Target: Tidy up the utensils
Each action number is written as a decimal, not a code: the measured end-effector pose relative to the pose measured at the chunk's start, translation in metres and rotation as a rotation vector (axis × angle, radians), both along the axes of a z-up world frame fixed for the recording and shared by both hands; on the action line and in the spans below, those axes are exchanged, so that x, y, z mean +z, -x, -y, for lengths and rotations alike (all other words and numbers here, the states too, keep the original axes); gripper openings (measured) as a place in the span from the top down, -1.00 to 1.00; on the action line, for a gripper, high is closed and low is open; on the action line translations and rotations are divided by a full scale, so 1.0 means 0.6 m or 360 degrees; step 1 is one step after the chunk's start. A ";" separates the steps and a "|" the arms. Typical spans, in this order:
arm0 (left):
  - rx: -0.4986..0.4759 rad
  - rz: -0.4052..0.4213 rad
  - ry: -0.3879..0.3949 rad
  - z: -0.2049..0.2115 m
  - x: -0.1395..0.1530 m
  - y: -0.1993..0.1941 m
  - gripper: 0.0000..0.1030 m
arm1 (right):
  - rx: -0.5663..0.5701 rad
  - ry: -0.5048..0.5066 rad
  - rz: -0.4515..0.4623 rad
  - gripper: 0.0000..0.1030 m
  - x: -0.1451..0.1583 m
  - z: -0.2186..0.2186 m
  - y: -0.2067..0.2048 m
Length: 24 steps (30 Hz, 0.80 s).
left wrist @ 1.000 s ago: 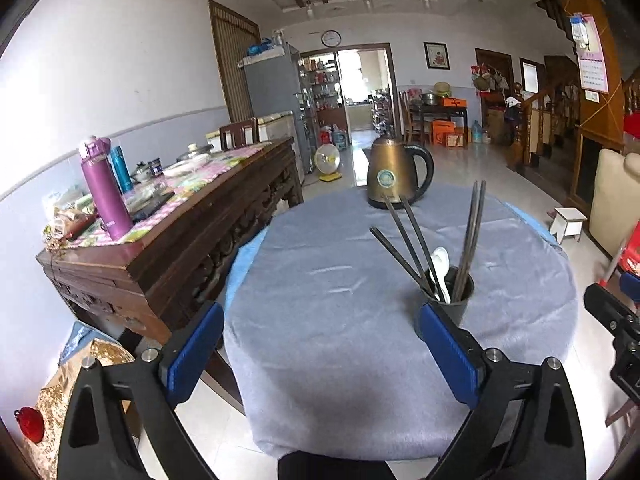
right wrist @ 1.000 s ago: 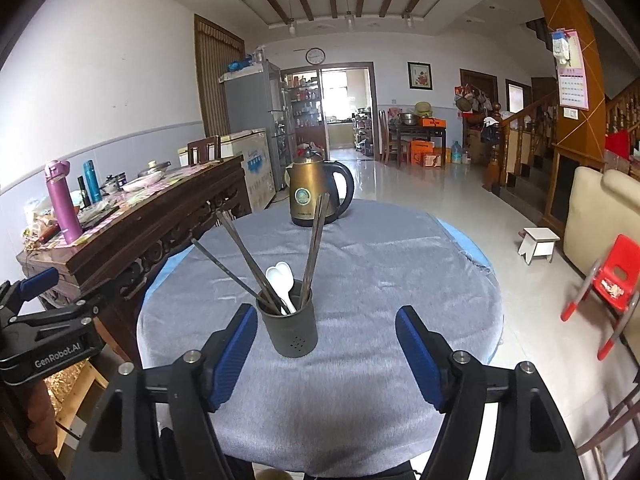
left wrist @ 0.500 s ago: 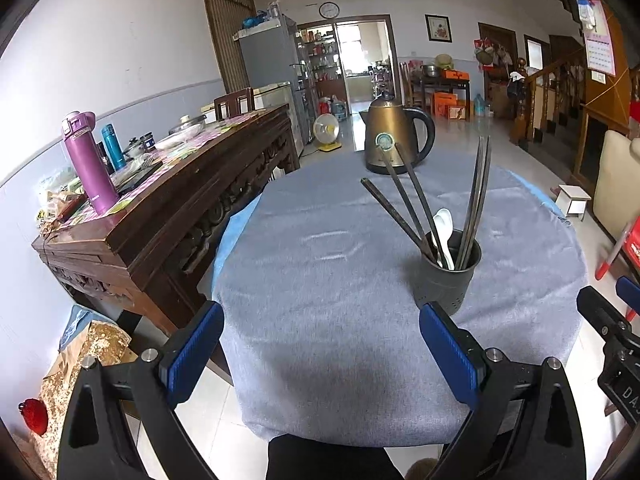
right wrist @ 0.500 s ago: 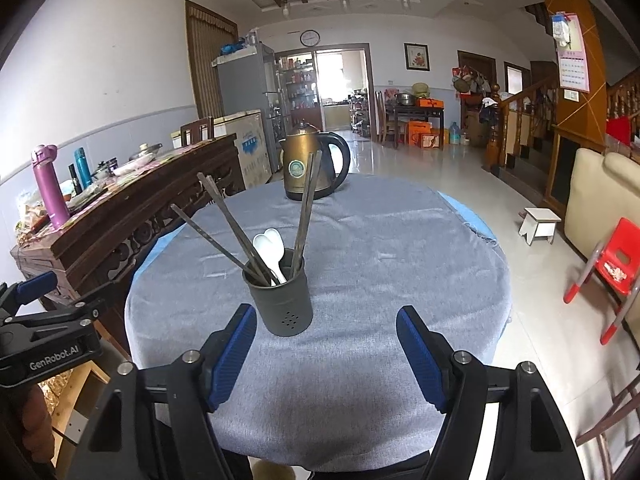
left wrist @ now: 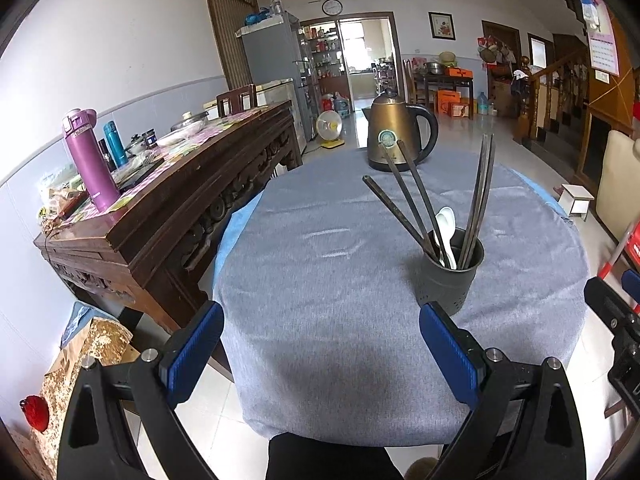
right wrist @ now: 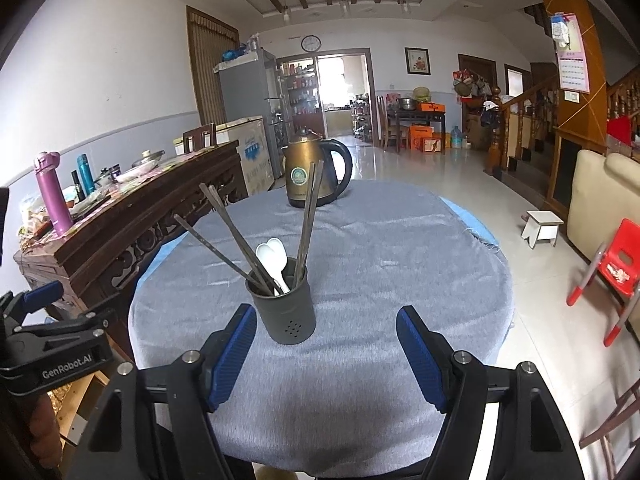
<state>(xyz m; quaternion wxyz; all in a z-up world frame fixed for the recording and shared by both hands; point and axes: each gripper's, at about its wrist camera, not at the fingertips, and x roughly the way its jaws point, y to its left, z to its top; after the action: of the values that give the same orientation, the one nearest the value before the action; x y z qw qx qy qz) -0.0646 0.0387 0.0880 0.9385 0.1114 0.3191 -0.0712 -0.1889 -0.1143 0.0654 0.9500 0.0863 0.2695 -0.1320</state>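
Since a second earlier both grippers had sunk and tipped further toward the bench (right wrist: 400,280), so the utensil holder (right wrist: 286,312) sat higher in each view and more of the grey cloth showed in front of it. Over the last half second little had changed.

The left gripper (left wrist: 320,344) hung with its jaws released and nothing between them; the holder stood just beyond and to the right of them, its base half hidden behind the right pad. The right gripper (right wrist: 326,354) was likewise spread wide and empty, with the holder standing just past its left pad, slightly left of the middle of the gap. The holder rested upright on the near part of the bench, carrying several dark chopsticks (right wrist: 236,240) fanned left and right and what looked like two white spoons (right wrist: 274,258), though they overlapped and the count is uncertain. A bronze kettle (right wrist: 310,172) stood well behind it at the far side.

The main risk from here, as I judge it, lay in the long chopsticks: they leaned outward well above the rim, so a jaw coming in low or off-centre could knock a stick and tip the light holder over or flick sticks onto the cloth. Closing on a bundle instead of one piece could also drag the neighbours out with it.
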 end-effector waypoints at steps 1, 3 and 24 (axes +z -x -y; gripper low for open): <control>0.0002 -0.0001 0.0005 -0.002 0.000 0.000 -0.90 | -0.0001 -0.0002 -0.0001 -0.47 0.001 0.000 -0.001; 0.0007 0.0000 0.0008 -0.004 0.000 -0.002 -0.90 | 0.0000 0.0002 -0.0002 -0.47 0.002 0.000 0.000; 0.0036 -0.0036 0.0041 -0.023 -0.024 -0.009 -0.90 | 0.0031 0.0028 -0.0035 -0.48 -0.015 -0.029 -0.011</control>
<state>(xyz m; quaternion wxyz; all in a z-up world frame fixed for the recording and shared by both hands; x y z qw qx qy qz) -0.0591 0.0527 0.0736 0.9369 0.0948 0.3300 -0.0660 -0.1822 -0.0968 0.0562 0.9489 0.0738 0.2797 -0.1262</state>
